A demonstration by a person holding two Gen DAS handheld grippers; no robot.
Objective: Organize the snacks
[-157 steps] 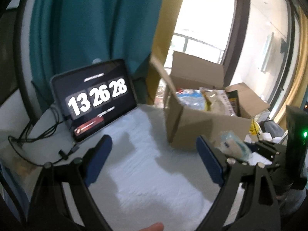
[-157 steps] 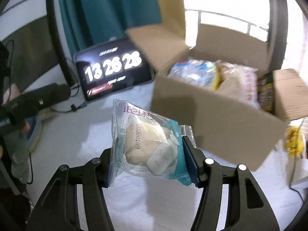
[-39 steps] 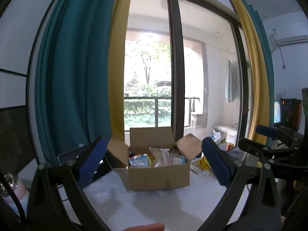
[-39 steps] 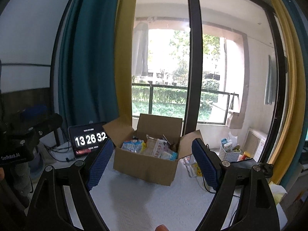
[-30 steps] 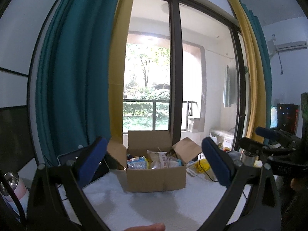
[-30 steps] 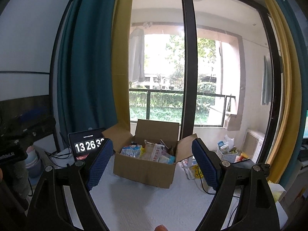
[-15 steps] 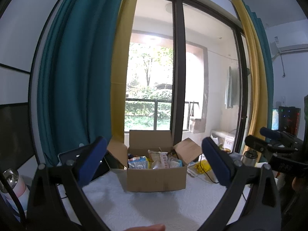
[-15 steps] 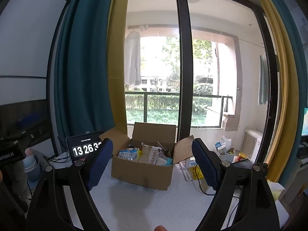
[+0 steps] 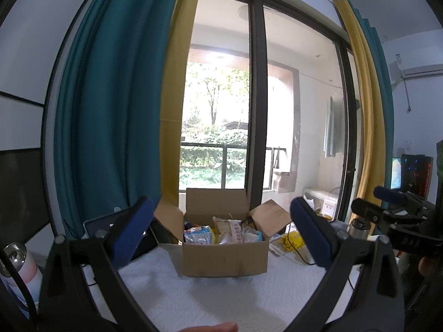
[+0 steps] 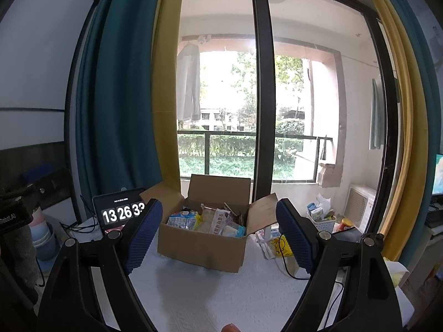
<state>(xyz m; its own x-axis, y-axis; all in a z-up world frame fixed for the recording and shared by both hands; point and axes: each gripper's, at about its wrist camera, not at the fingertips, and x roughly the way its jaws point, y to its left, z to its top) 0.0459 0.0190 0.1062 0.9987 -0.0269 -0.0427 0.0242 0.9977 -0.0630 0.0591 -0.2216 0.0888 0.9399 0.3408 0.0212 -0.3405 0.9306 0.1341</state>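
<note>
Already stocked, the open brown cardboard box [image 10: 203,244] sits mid-table on a white textured cloth [image 10: 221,298], its four flaps folded outward and its cavity filled with packaged snacks: a blue-and-white printed bag [image 10: 182,219] at the left, pale clear-wrapped packets [image 10: 218,221] at centre and right. No snack lies loose on the cloth in either view, so the packing step appears finished or close to it; the scene reads as a pause between items, or the end of the job.

Both handheld tools are drawn well back from the box. The left gripper [image 9: 221,238] frames the carton between its blue padded fingers [image 9: 133,229], spread wide with nothing between them. The right gripper [image 10: 217,235] stands likewise parted and empty, the box centred between its ribbed blue pads [image 10: 144,232] but well apart from them.

Any further move would call for finding another snack. Candidates may lie in the clutter right of the box, where a yellow packet [image 10: 282,247] and a small white basket of items [image 10: 322,217] sit, though what they contain is too small to tell. From there, a gripper would close on a packet and carry it over the near wall of the carton.

Behind the box, a black tablet showing a flip clock [image 10: 121,211] leans left of it, before teal and yellow curtains [image 10: 124,83].
</note>
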